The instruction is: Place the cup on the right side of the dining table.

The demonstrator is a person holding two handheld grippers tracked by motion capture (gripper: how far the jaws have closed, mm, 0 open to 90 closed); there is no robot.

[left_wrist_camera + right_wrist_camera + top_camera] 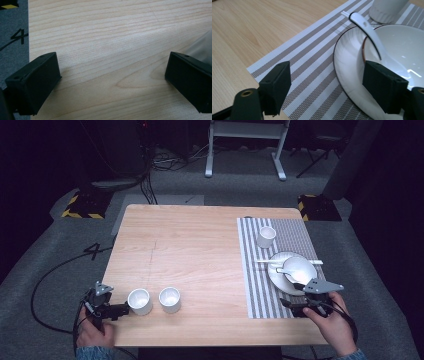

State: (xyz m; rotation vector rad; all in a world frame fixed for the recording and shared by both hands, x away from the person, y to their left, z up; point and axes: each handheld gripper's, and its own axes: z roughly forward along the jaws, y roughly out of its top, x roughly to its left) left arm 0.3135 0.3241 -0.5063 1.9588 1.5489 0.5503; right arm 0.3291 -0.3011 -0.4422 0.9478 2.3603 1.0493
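1. At lower left of the high view, two cups sit side by side on the bare table (190,250); the near cup (139,301) is just beside the left gripper (120,309), the other cup (170,299) to its right.
2. Left jaws stand wide open, holding nothing.
3. At right, the mat (252,270) already carries a third cup (266,236), plate (280,280), bowl (300,267) and spoon (367,30).
4. Right gripper (301,306) gapes empty at the plate's edge.
5. Judging so, two cups remain unplaced.

Grey carpet floor (50,250), white frame (246,145) behind.
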